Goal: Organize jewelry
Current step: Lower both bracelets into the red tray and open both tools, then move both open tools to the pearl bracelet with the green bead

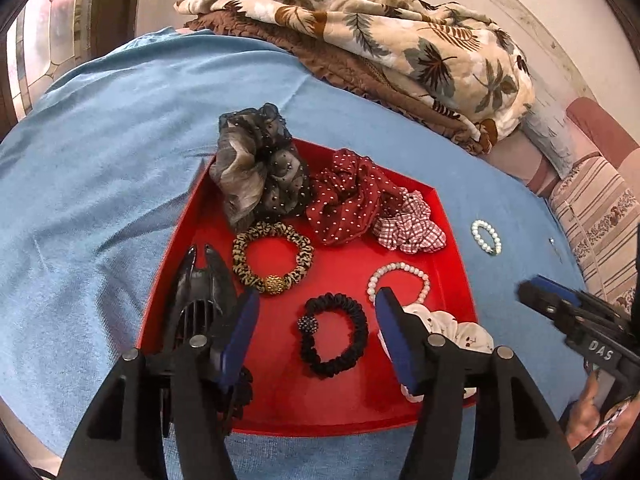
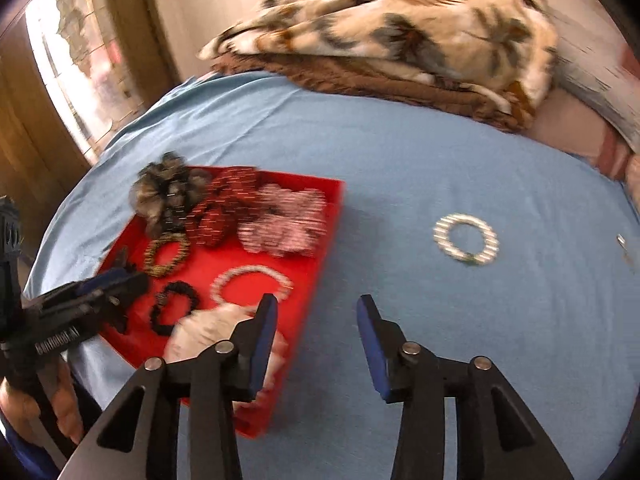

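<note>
**Tray nearly full, one pearl bracelet left outside**

A blue sheet (image 1: 120,160) covers the bed and fills most of both views. At the top of the frames lies a folded blanket (image 1: 380,32) with a leaf print. In the centre of the left view sits the red tray (image 1: 280,392); in the right view it is at the left centre.

Most pieces are already in the tray. At its upper part lie three big scrunchies: a grey-black one (image 1: 256,172), a red dotted one (image 1: 344,196) and a checked one (image 1: 408,224). Below them are a leopard hair tie (image 1: 272,256), a black hair tie (image 1: 336,334), a pearl bracelet (image 1: 396,280) and a white scrunchie (image 1: 460,328) at the lower right. A black claw clip (image 1: 200,292) lies along the left edge.

One thing is not yet in: a second pearl bracelet (image 2: 466,240) lies on the sheet, well apart from the tray, at the right centre of the right view. A small metal piece (image 2: 622,242) near the right edge is too small to identify.

The left gripper (image 1: 316,320) hangs over the tray, wide open and empty. The right gripper (image 2: 316,320) is also wide open and empty, over the sheet beside the tray, below the loose bracelet. I judge the task almost finished; this bracelet is probably next.
</note>
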Demonstrator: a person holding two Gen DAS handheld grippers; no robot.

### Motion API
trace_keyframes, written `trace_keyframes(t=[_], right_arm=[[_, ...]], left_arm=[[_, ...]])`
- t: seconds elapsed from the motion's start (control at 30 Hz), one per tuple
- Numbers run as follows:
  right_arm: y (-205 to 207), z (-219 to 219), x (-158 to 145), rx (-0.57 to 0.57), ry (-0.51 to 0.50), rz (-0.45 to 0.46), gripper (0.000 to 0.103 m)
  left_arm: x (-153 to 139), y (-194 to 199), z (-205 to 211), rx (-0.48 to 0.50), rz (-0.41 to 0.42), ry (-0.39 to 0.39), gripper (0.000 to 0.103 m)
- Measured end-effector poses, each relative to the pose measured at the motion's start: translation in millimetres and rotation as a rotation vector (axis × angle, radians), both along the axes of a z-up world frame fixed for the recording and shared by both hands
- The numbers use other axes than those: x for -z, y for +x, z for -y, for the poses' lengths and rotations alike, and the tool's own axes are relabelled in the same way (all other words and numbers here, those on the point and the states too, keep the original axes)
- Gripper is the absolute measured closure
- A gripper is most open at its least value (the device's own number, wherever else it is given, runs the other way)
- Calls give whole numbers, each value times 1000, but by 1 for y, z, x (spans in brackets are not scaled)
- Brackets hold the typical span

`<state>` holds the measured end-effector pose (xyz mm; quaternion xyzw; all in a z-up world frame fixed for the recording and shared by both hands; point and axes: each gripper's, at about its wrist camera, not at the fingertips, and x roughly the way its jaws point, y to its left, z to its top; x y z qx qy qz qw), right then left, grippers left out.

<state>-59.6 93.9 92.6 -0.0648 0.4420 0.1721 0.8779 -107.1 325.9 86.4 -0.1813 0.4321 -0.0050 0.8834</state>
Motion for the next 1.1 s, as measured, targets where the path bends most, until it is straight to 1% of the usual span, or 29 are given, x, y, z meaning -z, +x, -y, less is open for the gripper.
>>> trace_keyframes(t=[0.1, 0.23, 0.3, 0.37, 0.47, 0.63, 0.7, 0.8, 1.1], right_arm=[[1, 35, 2, 79, -18, -16, 56], [1, 72, 8, 170, -22, -44, 56], [-2, 80, 9, 189, -26, -44, 56], [-6, 85, 10, 199, -35, -39, 56], [-11, 86, 12, 195, -32, -42, 56], [-15, 82, 10, 181, -40, -34, 56], [-16, 81, 10, 177, -44, -29, 56], [-17, 81, 8, 173, -46, -24, 55], [-16, 85, 8, 182, -56, -27, 53]], left_arm=[[-1, -1, 3, -27, 2, 41, 44], [-10, -7, 12, -72, 51, 147, 44], [-14, -9, 16, -83, 74, 185, 44], [-16, -9, 19, -85, 86, 202, 43], [-17, -9, 25, -86, 94, 225, 42], [-19, -12, 36, -89, 109, 300, 41], [-20, -12, 39, -92, 114, 316, 40], [-21, -12, 39, -98, 119, 320, 36], [-20, -11, 36, -114, 104, 309, 35]])
